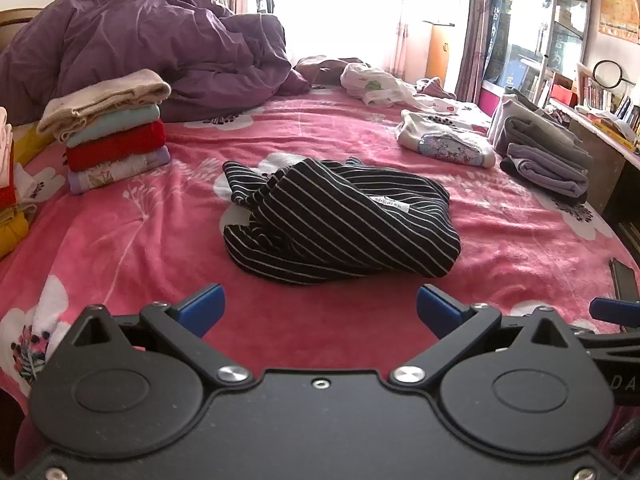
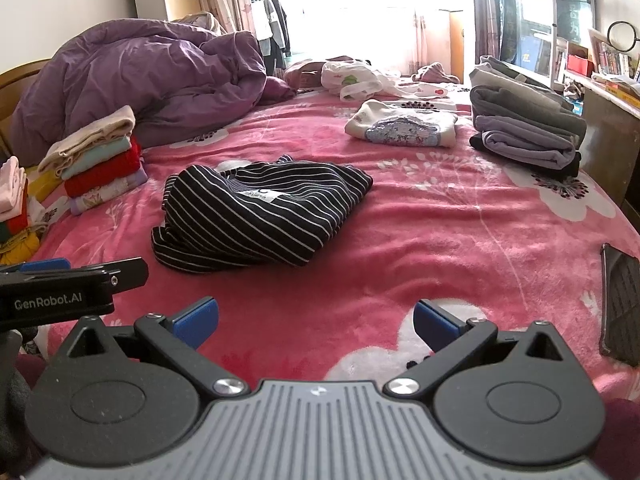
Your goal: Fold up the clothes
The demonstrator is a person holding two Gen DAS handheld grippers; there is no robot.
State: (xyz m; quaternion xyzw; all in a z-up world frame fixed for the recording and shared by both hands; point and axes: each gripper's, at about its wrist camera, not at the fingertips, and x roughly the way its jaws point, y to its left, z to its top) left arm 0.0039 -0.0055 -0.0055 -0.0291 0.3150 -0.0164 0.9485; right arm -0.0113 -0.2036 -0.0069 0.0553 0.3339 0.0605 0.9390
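A crumpled black garment with thin white stripes (image 1: 340, 220) (image 2: 256, 212) lies in the middle of the pink flowered bedspread (image 1: 120, 240) (image 2: 440, 232), its white label facing up. My left gripper (image 1: 320, 310) hovers just short of its near edge, jaws wide open with nothing between the blue pads. My right gripper (image 2: 316, 320) stands open too, short of the garment and to its right, over bare bedspread. In the right wrist view, the left gripper's side shows as a black bar at the left edge.
A stack of folded clothes (image 1: 112, 132) (image 2: 96, 160) sits at the left, a purple duvet (image 1: 152, 40) (image 2: 152, 68) behind it. Grey folded clothes (image 1: 548, 156) (image 2: 528, 128) and a white printed top (image 1: 444, 142) (image 2: 404, 126) lie at the right. A dark phone (image 2: 622, 308) rests near the bed's right edge.
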